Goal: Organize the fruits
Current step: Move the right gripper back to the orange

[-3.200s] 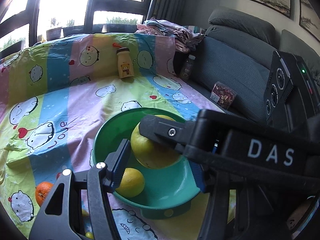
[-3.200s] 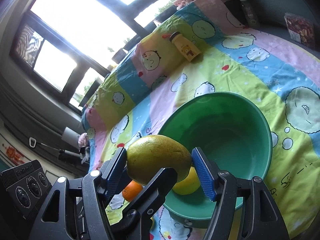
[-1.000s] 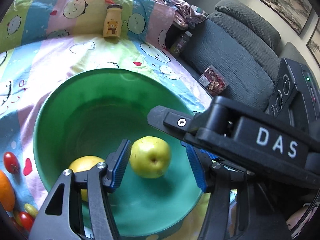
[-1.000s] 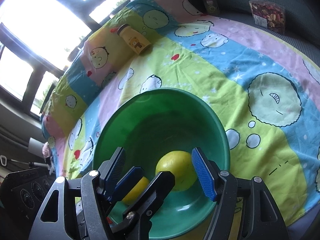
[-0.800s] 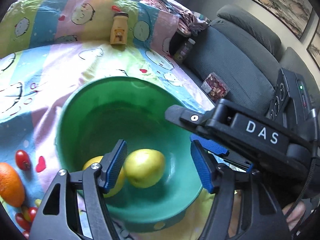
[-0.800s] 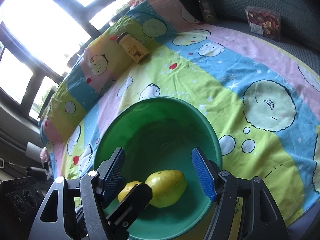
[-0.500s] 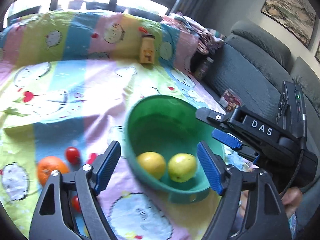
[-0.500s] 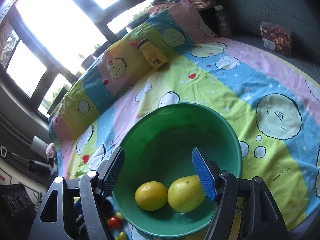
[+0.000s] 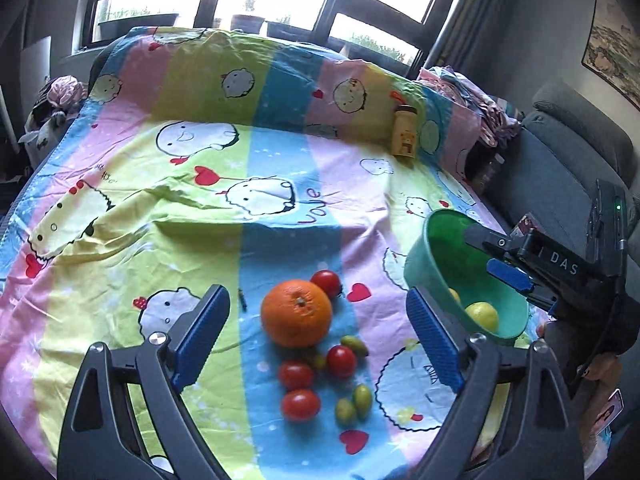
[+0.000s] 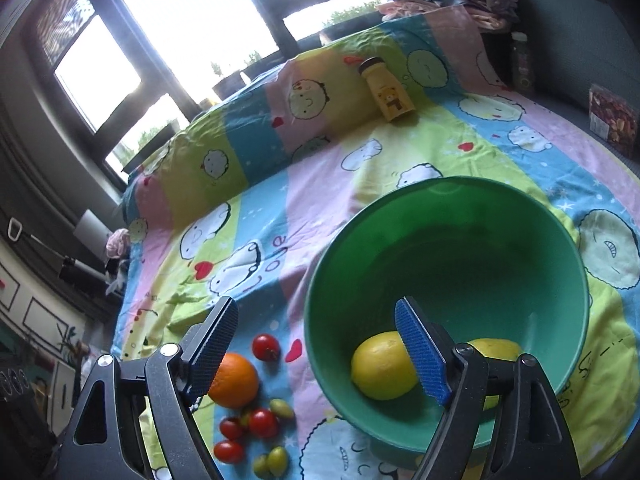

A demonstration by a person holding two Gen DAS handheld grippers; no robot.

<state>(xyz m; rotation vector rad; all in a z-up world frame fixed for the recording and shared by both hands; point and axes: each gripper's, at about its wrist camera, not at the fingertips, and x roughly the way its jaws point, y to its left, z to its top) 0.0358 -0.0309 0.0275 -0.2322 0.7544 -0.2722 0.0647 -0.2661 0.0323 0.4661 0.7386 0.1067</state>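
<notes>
A green bowl (image 10: 440,184) on the cartoon bedsheet holds a lemon (image 10: 382,366) and a yellow-green pear (image 10: 496,350), the pear half hidden behind my right finger. My right gripper (image 10: 316,350) hovers at the bowl's near rim, jaws opening, gripping nothing. Left of the bowl lie an orange (image 9: 297,313), several cherry tomatoes (image 9: 341,361) and green olives (image 9: 362,394). My left gripper (image 9: 320,336) hangs over this loose fruit, jaws opening wide. The orange shows between its fingers, untouched. The bowl (image 9: 436,264) and right gripper (image 9: 496,258) are at that view's right.
A yellow bottle (image 9: 405,136) with a bear label stands at the far edge of the sheet. A grey sofa (image 9: 560,168) runs along the right, with a snack packet (image 10: 612,120) and a dark bottle (image 10: 522,64) beside it. Windows are behind.
Both grippers let go of the pear, which now lies in the bowl, and drew back. The left one swung left over the orange and tomatoes. Both jaws widened.
</notes>
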